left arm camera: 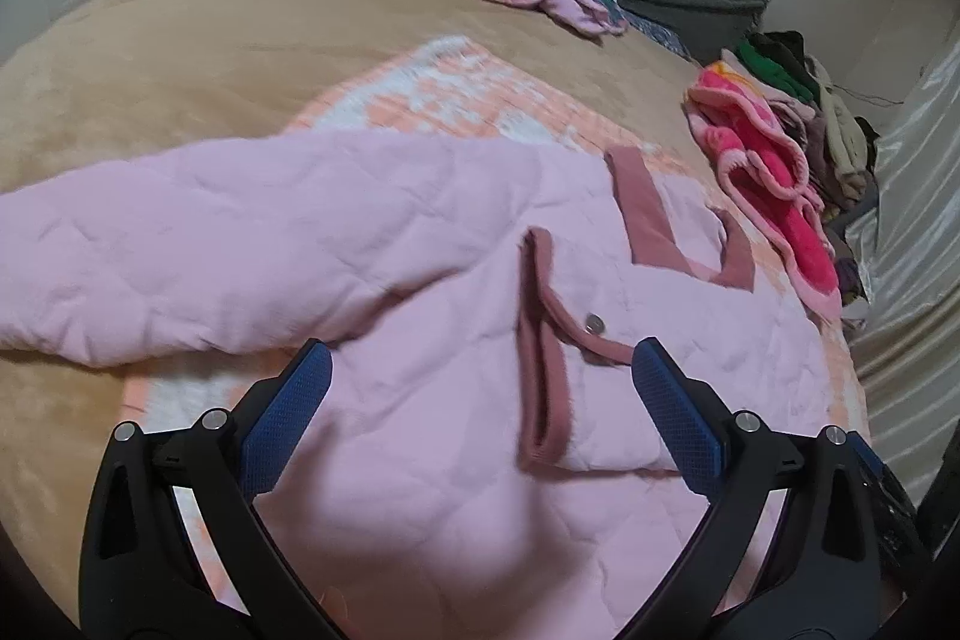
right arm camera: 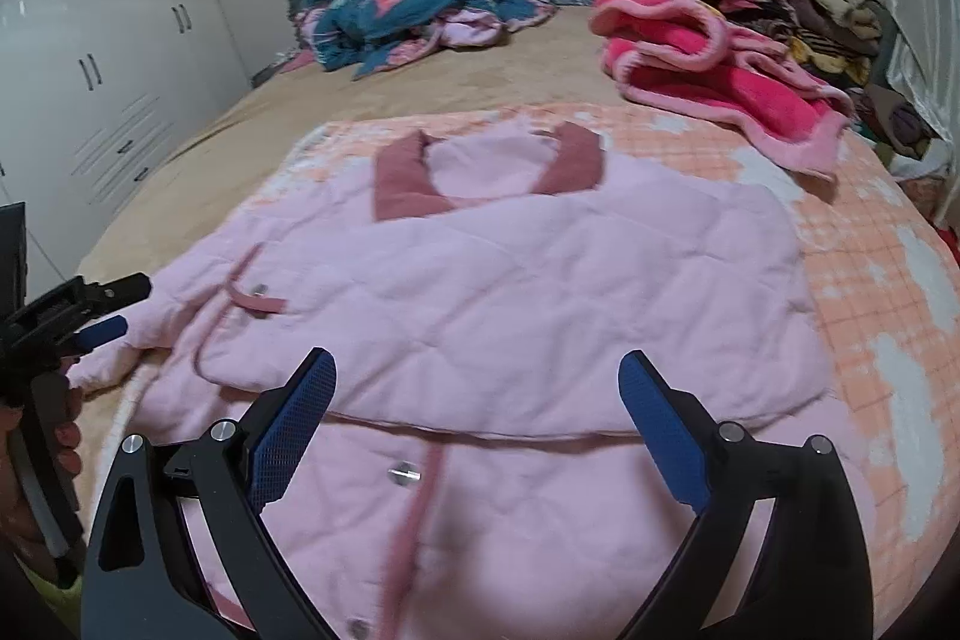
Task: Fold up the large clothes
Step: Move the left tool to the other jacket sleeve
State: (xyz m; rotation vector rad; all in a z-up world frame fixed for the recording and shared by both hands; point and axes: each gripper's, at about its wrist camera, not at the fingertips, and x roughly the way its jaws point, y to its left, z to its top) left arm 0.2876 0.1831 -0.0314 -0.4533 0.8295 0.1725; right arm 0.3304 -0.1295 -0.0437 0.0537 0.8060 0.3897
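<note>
Hovered above pink quilted jacket [right arm camera: 510, 292] spread on bed [right arm camera: 252, 112]; left gripper [left arm camera: 480, 388] and right gripper [right arm camera: 477, 400] spread wide, empty, jacket just beneath both.

Tan bedspread [right arm camera: 210, 142] left open; clothes pile [right arm camera: 798, 10] crowds right; teal bundle [right arm camera: 396, 4] behind.

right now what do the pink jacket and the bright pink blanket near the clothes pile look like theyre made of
Pink jacket: looks like soft padded cotton or a blend, matte; stitched diamond quilting puffs the surface, with darker, denser-looking trim on the collar and shiny, metal-looking snaps.

Bright pink blanket: looks like plush fleece; fuzzy nap and thick rolled edges. The exact fibres cannot be told from the pictures.
</note>
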